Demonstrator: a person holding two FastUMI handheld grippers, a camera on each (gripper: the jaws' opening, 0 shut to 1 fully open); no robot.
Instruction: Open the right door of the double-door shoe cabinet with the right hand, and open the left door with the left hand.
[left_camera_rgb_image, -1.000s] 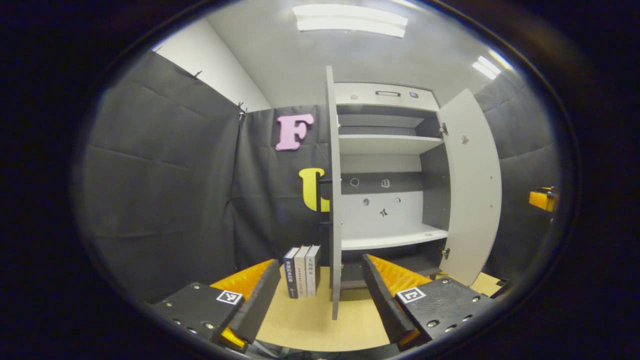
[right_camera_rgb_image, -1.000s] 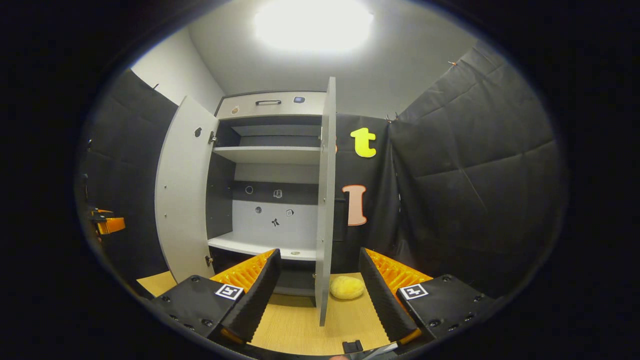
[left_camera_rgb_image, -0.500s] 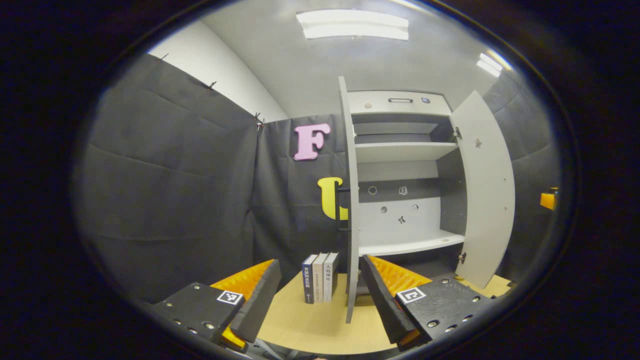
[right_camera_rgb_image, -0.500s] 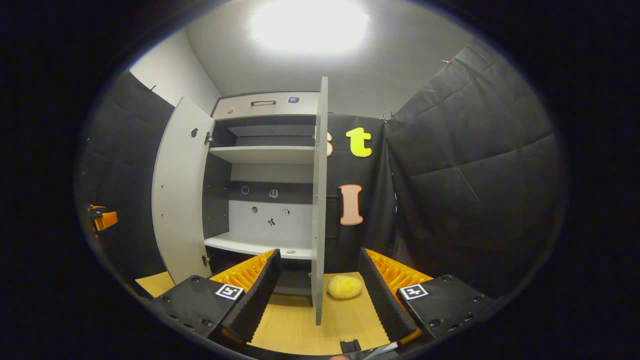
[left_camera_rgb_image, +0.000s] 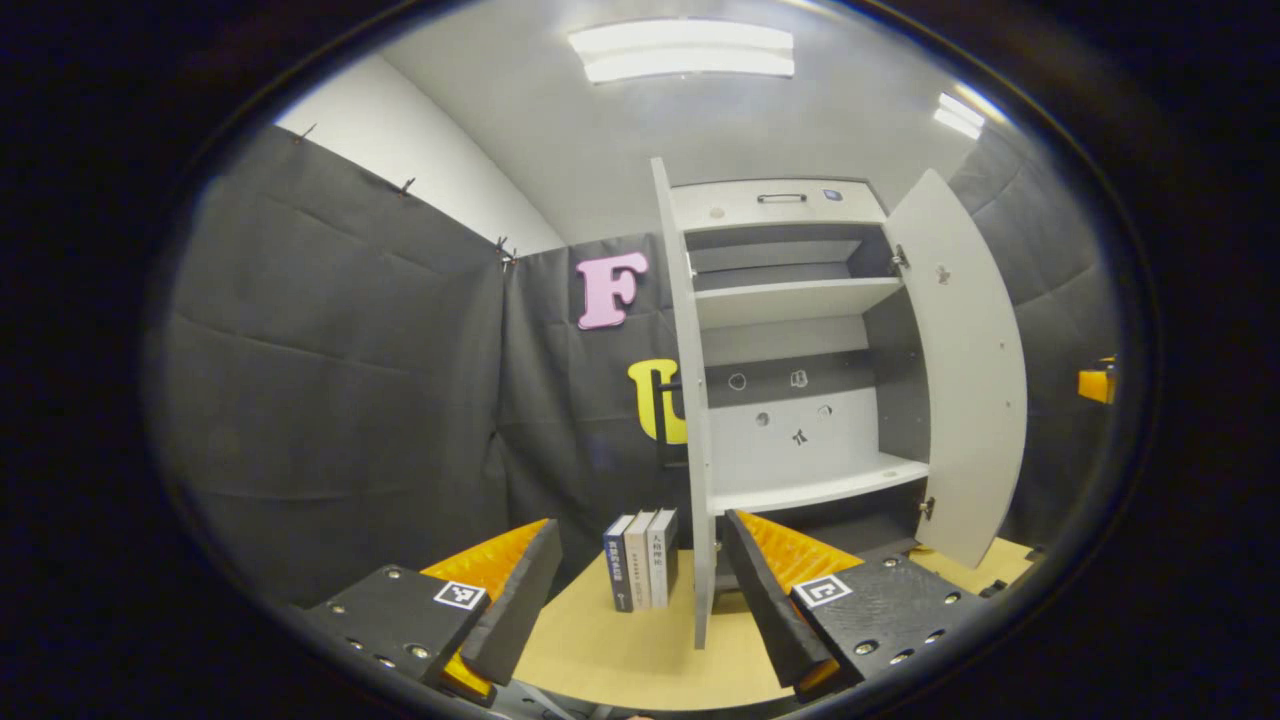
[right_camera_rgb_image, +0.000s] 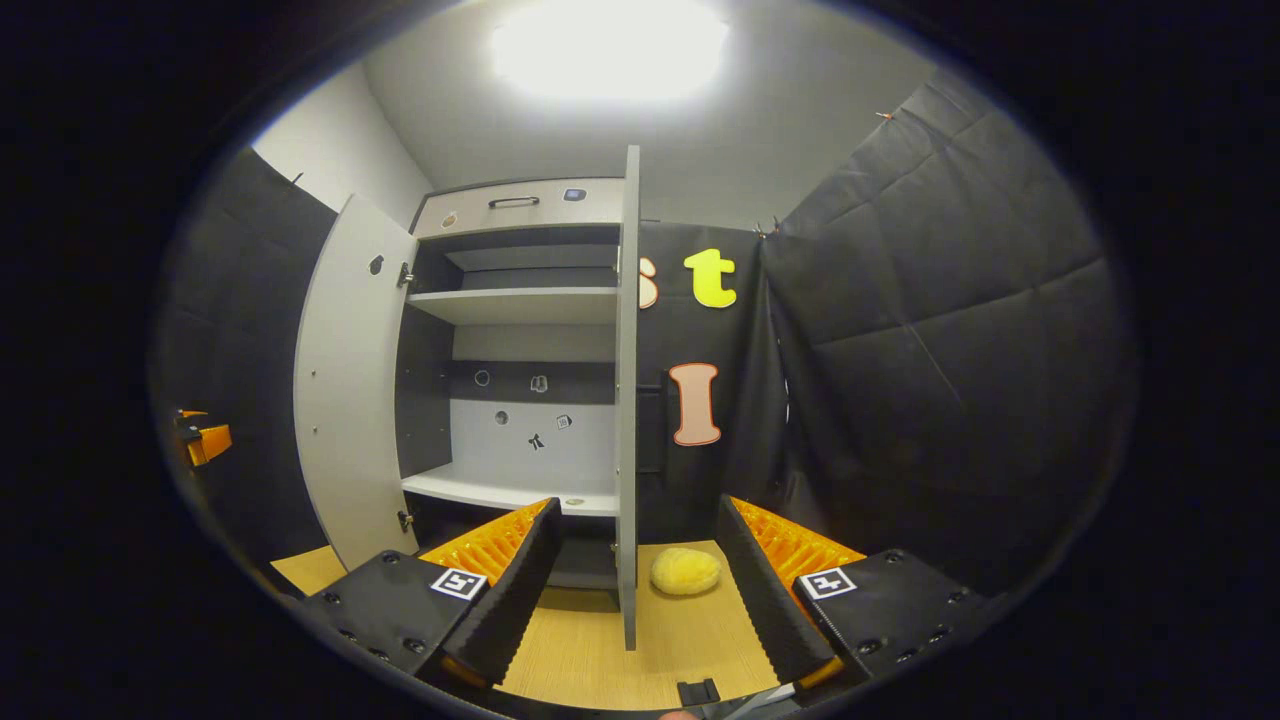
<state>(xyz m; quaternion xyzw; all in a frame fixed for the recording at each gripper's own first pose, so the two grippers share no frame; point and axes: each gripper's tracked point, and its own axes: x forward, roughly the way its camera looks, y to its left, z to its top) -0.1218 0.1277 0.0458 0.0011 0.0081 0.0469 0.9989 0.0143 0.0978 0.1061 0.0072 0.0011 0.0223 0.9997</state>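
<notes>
The grey double-door shoe cabinet (left_camera_rgb_image: 780, 205) stands on the wooden table with both doors swung out. In the left gripper view its left door (left_camera_rgb_image: 690, 400) is edge-on straight ahead and its right door (left_camera_rgb_image: 970, 370) hangs wide. My left gripper (left_camera_rgb_image: 640, 590) is open, fingers (left_camera_rgb_image: 520, 600) spread either side of that door edge without touching it. In the right gripper view the right door (right_camera_rgb_image: 627, 400) is edge-on and the left door (right_camera_rgb_image: 345, 380) stands wide. My right gripper (right_camera_rgb_image: 635, 590) is open too, holding nothing.
Three upright books (left_camera_rgb_image: 640, 555) stand left of the left door. A yellow soft lump (right_camera_rgb_image: 686, 571) lies on the table (right_camera_rgb_image: 680, 650) right of the right door. The other gripper's orange part (left_camera_rgb_image: 1097, 383) (right_camera_rgb_image: 205, 440) shows far out at each side. Inside, shelves (left_camera_rgb_image: 800, 300) are bare.
Both views drift slightly: the right door's edge slides a little left in the right gripper view, the left door's edge wanders right then back. Doors stay wide, grippers stay open.
</notes>
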